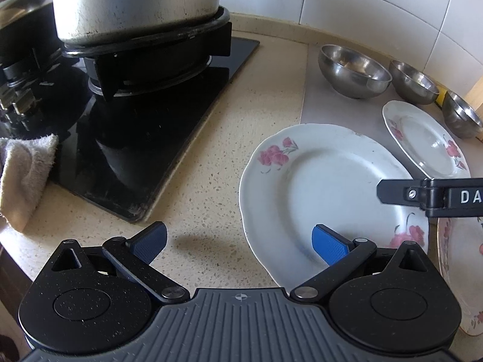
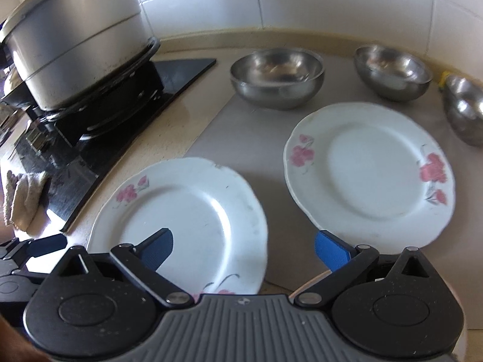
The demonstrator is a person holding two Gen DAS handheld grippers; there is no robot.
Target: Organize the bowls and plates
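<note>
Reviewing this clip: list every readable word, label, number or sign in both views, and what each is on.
"DA": white letters on the black right gripper body where it enters the left wrist view, cut off by the frame edge.
A small compass-like mark, no letters, on the grey ribbed mount of the left gripper.
Nothing else carries text.

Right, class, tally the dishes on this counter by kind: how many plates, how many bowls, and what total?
Floral plates: 3, one cut off at the frame edge
Steel bowls: 3
Total: 6
</note>
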